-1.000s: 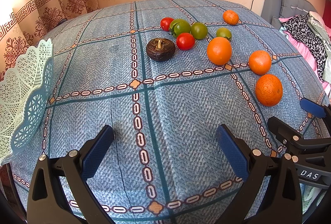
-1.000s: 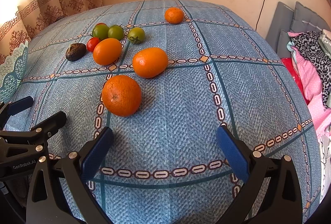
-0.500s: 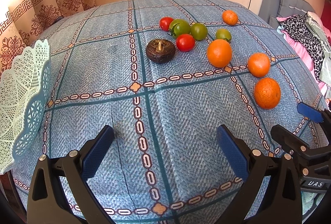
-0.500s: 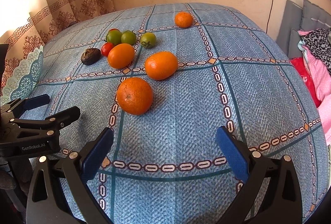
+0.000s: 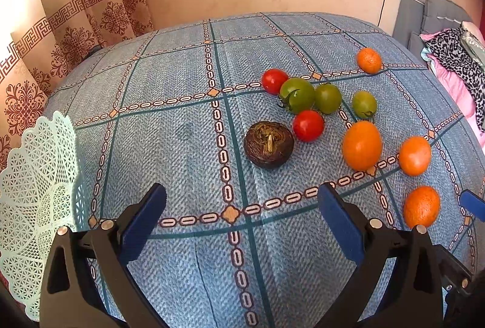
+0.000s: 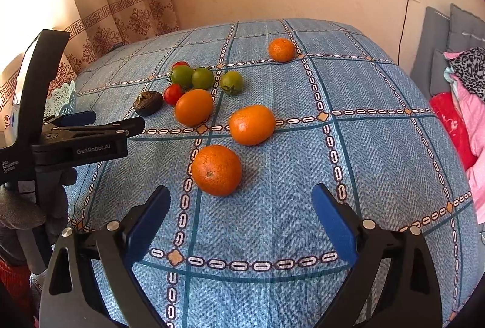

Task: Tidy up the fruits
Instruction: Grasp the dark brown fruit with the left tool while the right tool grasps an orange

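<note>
A table (image 5: 182, 146) under a blue patterned cloth carries loose fruit. Four oranges (image 6: 217, 170), red and green tomatoes (image 5: 297, 94) and one dark brown fruit (image 5: 269, 144) lie on it. A pale green basket (image 5: 39, 200) sits at its left edge.

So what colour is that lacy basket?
Pale mint green basket, clearest in the left wrist view.

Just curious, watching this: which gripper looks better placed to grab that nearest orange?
Probably the right gripper: it is open with the nearest orange just ahead. From the left gripper, it sits far off to the side.

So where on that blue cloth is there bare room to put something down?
Bare cloth lies between the mint basket and the dark brown fruit, and right of the oranges toward the bed. It is crowded around the green tomatoes.
</note>
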The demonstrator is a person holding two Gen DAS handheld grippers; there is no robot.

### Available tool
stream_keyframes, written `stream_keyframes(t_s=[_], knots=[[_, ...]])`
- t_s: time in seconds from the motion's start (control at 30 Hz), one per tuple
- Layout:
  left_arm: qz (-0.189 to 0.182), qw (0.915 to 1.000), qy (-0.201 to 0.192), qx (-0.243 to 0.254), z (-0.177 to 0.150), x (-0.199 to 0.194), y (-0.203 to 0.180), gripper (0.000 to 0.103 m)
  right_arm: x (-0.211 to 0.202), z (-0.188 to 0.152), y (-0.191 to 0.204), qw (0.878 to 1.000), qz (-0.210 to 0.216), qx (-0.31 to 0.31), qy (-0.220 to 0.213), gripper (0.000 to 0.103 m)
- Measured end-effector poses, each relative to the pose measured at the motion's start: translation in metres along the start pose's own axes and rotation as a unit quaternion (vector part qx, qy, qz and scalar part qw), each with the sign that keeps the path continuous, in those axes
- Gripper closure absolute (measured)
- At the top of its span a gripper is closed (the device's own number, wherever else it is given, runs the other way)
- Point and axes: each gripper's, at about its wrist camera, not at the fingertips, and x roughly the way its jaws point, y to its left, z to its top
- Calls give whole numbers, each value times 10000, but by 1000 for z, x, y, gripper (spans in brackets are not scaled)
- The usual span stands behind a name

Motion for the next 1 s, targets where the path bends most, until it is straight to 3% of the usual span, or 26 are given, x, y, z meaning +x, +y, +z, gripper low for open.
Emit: stream_keyframes(t_s=[0.07, 0.23, 0.47, 0.67, 0.8, 1.0], knots=[[-51, 10000, 51, -62, 4, 8, 3, 2, 3, 2, 2, 10000, -9, -23, -2, 11], [-282, 9996, -5, -82, 16, 17, 6, 13, 18, 7, 3, 9999, 19, 42, 117, 29], [-519, 9986, 16, -8, 26, 32, 2, 41, 30, 12, 12, 9999, 65, -20, 131, 35], [-663, 9975, -209, 88, 25, 32, 1, 62, 35, 10, 18, 9998, -125, -129, 79, 52], [-754, 9968, -265, 53, 20, 28, 4, 62, 33, 9, 21, 9998, -58, -187, 23, 63], [-744, 9966, -361, 40, 12, 15, 4, 62, 27, 3, 24, 9998, -105, -163, -25, 64]])
